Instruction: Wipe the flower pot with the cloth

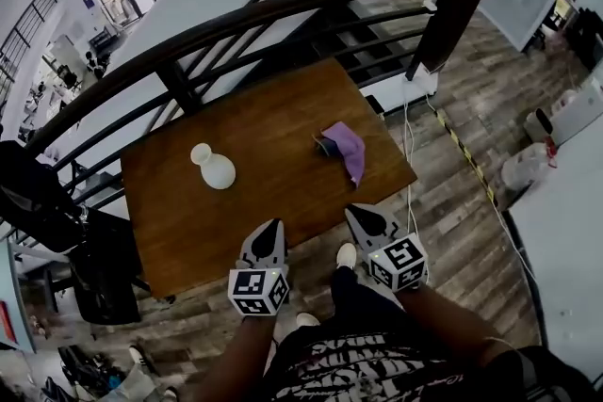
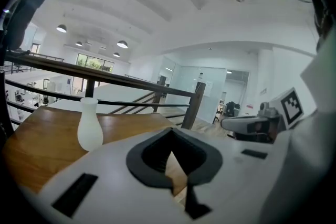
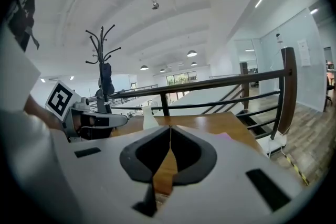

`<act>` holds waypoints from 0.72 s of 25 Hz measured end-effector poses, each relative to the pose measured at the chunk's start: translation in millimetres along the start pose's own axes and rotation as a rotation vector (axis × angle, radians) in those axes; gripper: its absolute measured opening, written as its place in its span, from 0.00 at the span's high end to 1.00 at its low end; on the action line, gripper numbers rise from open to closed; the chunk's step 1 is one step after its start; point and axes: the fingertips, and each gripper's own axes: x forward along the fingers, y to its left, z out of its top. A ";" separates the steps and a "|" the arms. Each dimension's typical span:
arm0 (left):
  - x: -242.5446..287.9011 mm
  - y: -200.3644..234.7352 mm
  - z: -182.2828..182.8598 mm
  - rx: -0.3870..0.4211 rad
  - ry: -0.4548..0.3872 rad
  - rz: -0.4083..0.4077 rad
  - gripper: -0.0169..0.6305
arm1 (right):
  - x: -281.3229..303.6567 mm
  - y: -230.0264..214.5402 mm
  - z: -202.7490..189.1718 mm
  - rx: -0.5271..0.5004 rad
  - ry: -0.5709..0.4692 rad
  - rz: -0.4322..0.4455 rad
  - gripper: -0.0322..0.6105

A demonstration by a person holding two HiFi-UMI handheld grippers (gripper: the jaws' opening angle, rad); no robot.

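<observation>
The white flower pot [image 1: 213, 167], a small narrow-necked vase, stands upright on the left part of the wooden table [image 1: 264, 122]. A purple cloth [image 1: 342, 149] lies crumpled on the right part. Both grippers hover at the table's near edge, apart from both things. My left gripper [image 1: 273, 227] is shut and empty, and its own view shows the pot [image 2: 90, 125] ahead to the left of its tips [image 2: 171, 130]. My right gripper [image 1: 356, 214] is also shut and empty. Beyond its tips [image 3: 169, 127] are the pot [image 3: 149, 118] and a sliver of the cloth [image 3: 227, 137].
A dark metal railing [image 1: 283, 9] curves round the table's far side, with stairs [image 1: 367, 42] behind it. A black chair [image 1: 38, 193] stands left of the table. A white cable [image 1: 407, 136] and striped floor tape [image 1: 466, 155] run at the right. A coat rack [image 3: 103, 60] stands far off.
</observation>
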 end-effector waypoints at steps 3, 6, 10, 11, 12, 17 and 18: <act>19.5 10.5 5.6 -0.006 0.018 0.003 0.98 | 18.3 -10.0 5.7 0.006 0.020 0.015 0.95; 52.1 12.5 13.3 -0.008 0.030 0.006 0.98 | 35.5 -36.2 7.1 0.014 0.046 0.025 0.95; 92.0 15.0 22.2 -0.008 0.037 0.020 0.98 | 61.1 -73.5 8.6 0.005 0.080 0.034 0.95; 101.1 18.2 23.4 -0.009 0.040 0.029 0.98 | 69.3 -81.4 7.6 -0.004 0.092 0.039 0.95; 109.9 22.2 23.9 -0.009 0.044 0.038 0.98 | 78.4 -88.4 4.7 -0.016 0.109 0.047 0.95; 148.0 40.0 21.8 -0.012 0.085 0.071 0.98 | 125.7 -119.4 -23.2 -0.073 0.239 0.095 0.95; 156.1 41.8 21.3 -0.011 0.095 0.075 0.98 | 134.4 -126.8 -28.0 -0.083 0.263 0.103 0.94</act>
